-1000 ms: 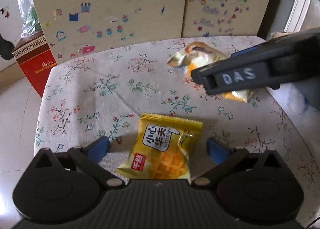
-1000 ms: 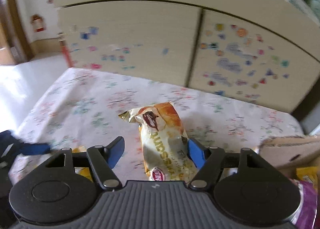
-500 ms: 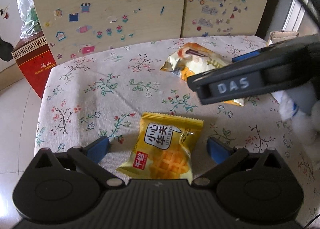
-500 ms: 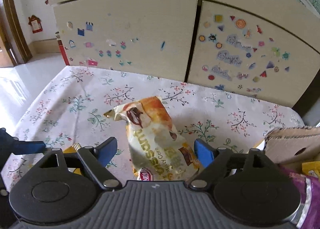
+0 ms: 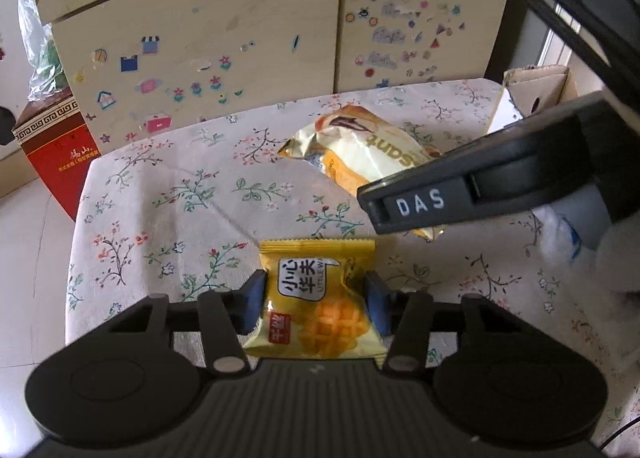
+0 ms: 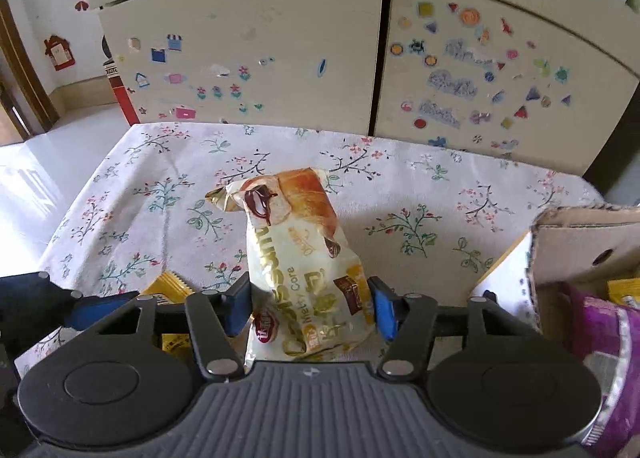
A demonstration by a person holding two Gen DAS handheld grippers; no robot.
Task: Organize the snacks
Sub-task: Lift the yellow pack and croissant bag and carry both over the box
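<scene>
Floral tablecloth (image 5: 168,193) covering the table, with one sticker-covered cabinet (image 6: 248,53) of two doors standing behind it. Two snack packs lying on the cloth: one yellow waffle packet (image 5: 316,298) near the front edge, one cream croissant bag (image 6: 304,266) further back toward the cabinet. Left gripper (image 5: 314,300) closing on the waffle packet, both blue pads (image 5: 254,304) pressing its sides and creasing the wrapper. Right gripper (image 6: 310,308) pinching the croissant bag at its lower end, pads touching either edge, the bag's far end tilting up. Seeing that right gripper (image 5: 472,193) also from the left wrist view, reaching across over the croissant bag (image 5: 368,153). Sitting at the right edge: one open cardboard box (image 6: 584,246) holding a purple pack (image 6: 604,334) and one yellow packet (image 6: 624,290). Standing on the floor to the left: one red box (image 5: 52,149).
</scene>
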